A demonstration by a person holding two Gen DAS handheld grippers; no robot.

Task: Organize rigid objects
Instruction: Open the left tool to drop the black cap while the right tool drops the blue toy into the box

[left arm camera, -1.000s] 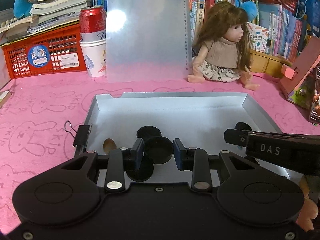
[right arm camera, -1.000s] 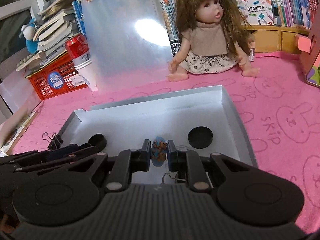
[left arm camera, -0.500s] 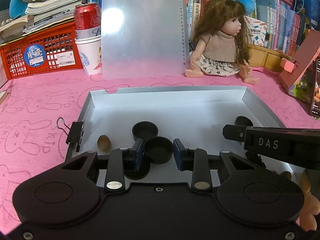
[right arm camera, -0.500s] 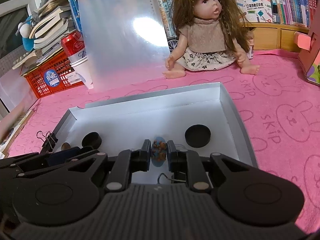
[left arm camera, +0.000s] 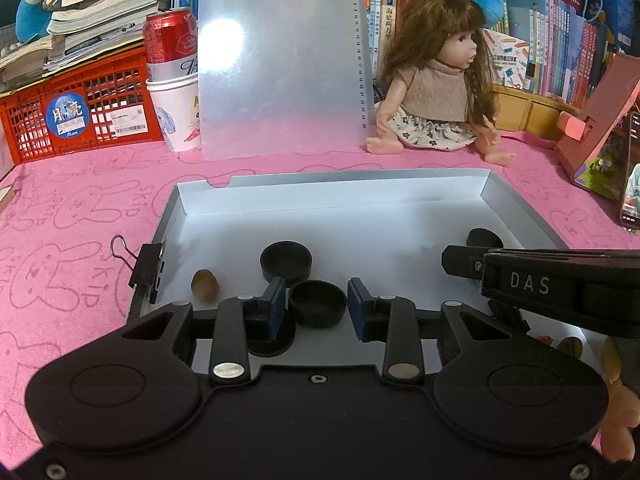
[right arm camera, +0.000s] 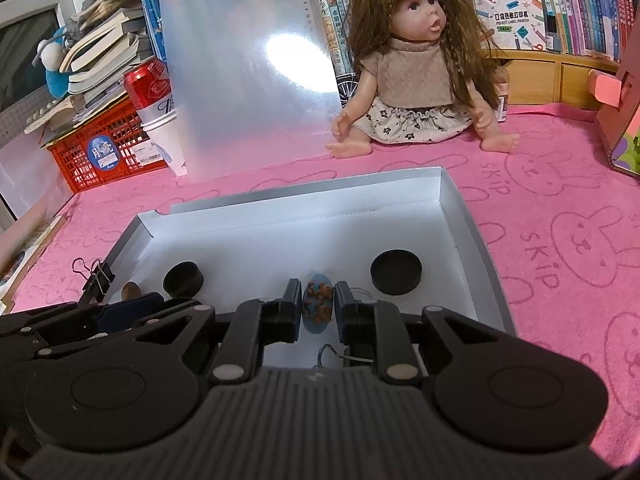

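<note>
Pinching a small oval charm [right arm camera: 317, 303] printed with little bears, the right gripper [right arm camera: 317, 306] has its pads closed on both sides of it and holds it over the near part of the shallow white box [right arm camera: 454, 192]. A thin cord from the charm dangles below the fingers. Beside it, the left gripper [left arm camera: 317, 307] stands with its jaws apart around a black cap [left arm camera: 317, 303]; a gap shows on each side, so nothing is gripped there. A second black cap [left arm camera: 285, 260] lies just beyond, a brown oval bead [left arm camera: 205, 285] sits near the left wall by the binder clip [left arm camera: 146, 270], and a third cap [right arm camera: 396, 272] rests toward the right wall.

To my eye this is the sorting stage, with the charm in hand awaiting a spot. Next it wants setting down on bare floor between the caps, low enough not to roll, the cord kept clear of the fingers. The left could then close on its cap.
</note>
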